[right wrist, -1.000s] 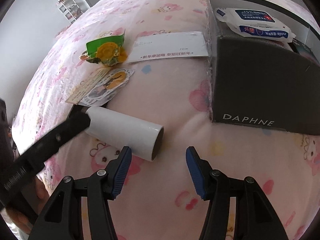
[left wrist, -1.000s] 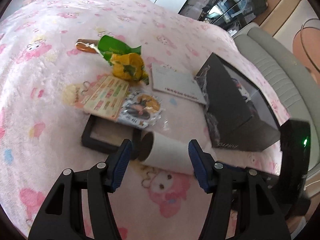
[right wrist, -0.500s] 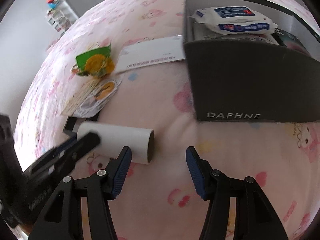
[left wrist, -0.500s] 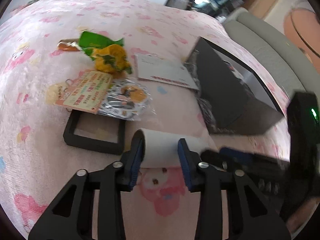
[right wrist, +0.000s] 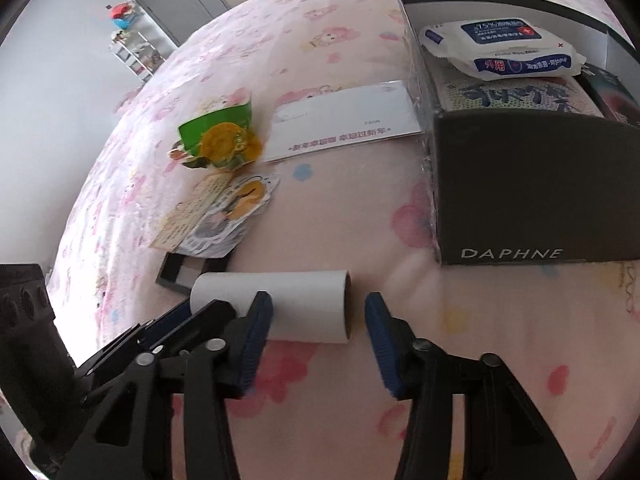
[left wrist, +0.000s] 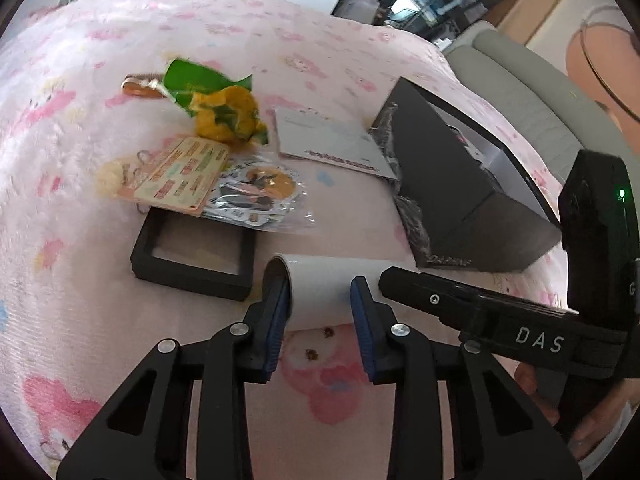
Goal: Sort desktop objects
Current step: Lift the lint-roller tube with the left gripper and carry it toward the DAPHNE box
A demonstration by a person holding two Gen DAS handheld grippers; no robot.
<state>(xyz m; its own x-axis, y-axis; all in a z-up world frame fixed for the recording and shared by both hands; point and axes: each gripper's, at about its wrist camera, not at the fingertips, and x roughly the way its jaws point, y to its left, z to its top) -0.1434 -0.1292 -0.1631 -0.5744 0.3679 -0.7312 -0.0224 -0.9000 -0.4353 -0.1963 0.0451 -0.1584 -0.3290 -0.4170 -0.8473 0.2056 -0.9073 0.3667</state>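
A white paper roll (left wrist: 324,286) lies on its side on the pink blanket. My left gripper (left wrist: 320,300) is shut on its left end, one blue pad on each side. In the right wrist view the roll (right wrist: 296,300) lies just ahead of my open right gripper (right wrist: 316,318), whose jaws straddle the roll's right end without touching it. The black DAPHNE box (right wrist: 532,184) stands to the right, holding a wipes pack (right wrist: 500,48) and other items.
On the blanket lie a black frame (left wrist: 192,256), a sticker pack (left wrist: 256,196), a printed card (left wrist: 180,176), a green-and-yellow wrapper (left wrist: 220,108), a brown item (left wrist: 138,86) and a white envelope (left wrist: 328,148). A grey sofa (left wrist: 520,92) stands beyond the box.
My left gripper moved forward and closed on the roll's left end. My right gripper moved closer to the roll's right end and stayed open.
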